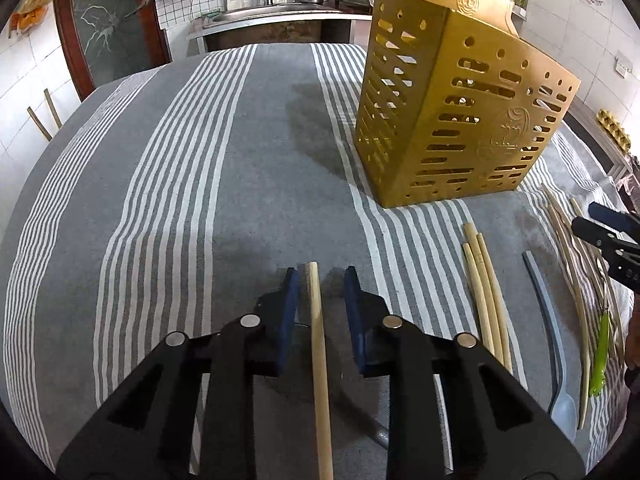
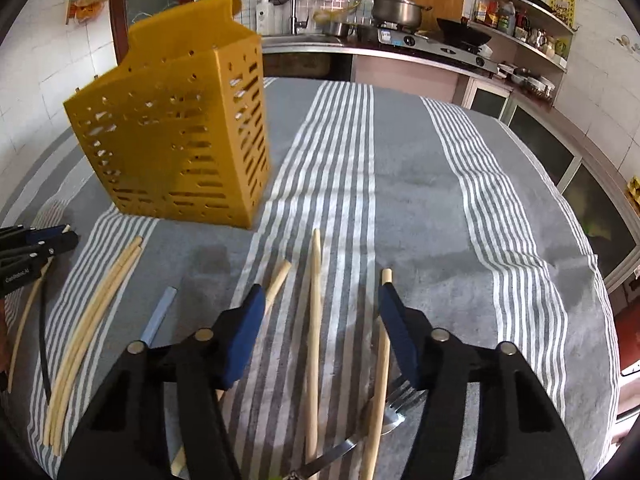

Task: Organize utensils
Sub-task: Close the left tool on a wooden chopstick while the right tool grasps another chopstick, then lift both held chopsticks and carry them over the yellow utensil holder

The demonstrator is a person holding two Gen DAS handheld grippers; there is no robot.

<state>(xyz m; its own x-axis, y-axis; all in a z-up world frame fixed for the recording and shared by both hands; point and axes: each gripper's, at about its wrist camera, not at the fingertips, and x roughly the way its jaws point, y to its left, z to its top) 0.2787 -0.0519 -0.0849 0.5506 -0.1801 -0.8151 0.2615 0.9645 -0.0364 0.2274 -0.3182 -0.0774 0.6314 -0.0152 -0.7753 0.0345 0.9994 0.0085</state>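
Left gripper, lower centre, stands narrowly open around one chopstick, pads not touching; it may roll aside. Right gripper half open, empty.

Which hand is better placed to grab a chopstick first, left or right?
Left, probably. The left gripper straddles a single chopstick with narrow jaws. The right gripper is wider.

White-tiled kitchen wall, sink, stove.
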